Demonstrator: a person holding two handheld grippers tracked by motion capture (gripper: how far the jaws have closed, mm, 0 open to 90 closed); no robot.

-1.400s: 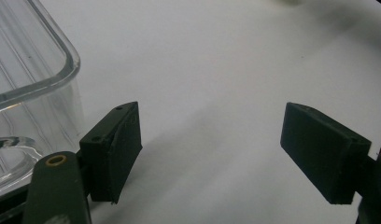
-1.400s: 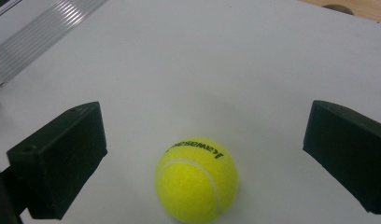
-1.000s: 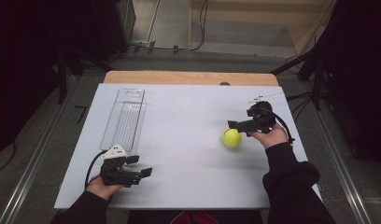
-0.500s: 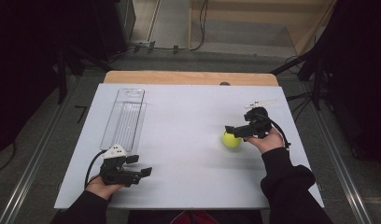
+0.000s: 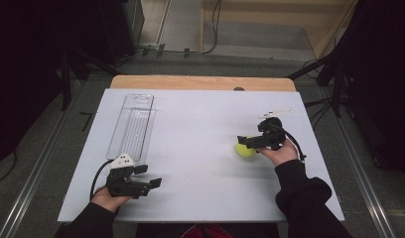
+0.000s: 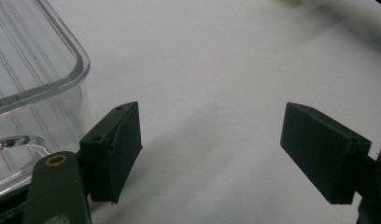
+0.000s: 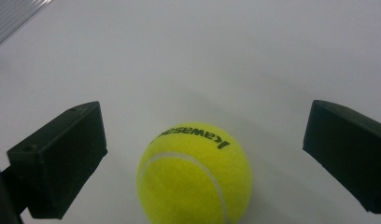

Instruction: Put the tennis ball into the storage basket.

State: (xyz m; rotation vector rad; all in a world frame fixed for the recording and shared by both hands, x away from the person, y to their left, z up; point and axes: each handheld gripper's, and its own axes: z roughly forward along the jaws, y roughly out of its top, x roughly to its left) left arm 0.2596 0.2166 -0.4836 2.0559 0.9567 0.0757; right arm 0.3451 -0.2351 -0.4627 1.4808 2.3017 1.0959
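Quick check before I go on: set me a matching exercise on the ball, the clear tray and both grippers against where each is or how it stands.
Things:
1. tennis ball
2. clear tray
3. left gripper
4. right gripper

Places or states:
A. open, at the table's near left, beside the tray's end
B. lying on the table's left half
C. open, jaws either side of the ball
D. yellow, on the table between two jaws

Pairs: 1-D, 2-B, 3-A, 4-C

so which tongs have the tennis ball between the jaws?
The right tongs: their open jaws straddle the yellow tennis ball without touching it. The left tongs are open over bare table beside the clear tray.
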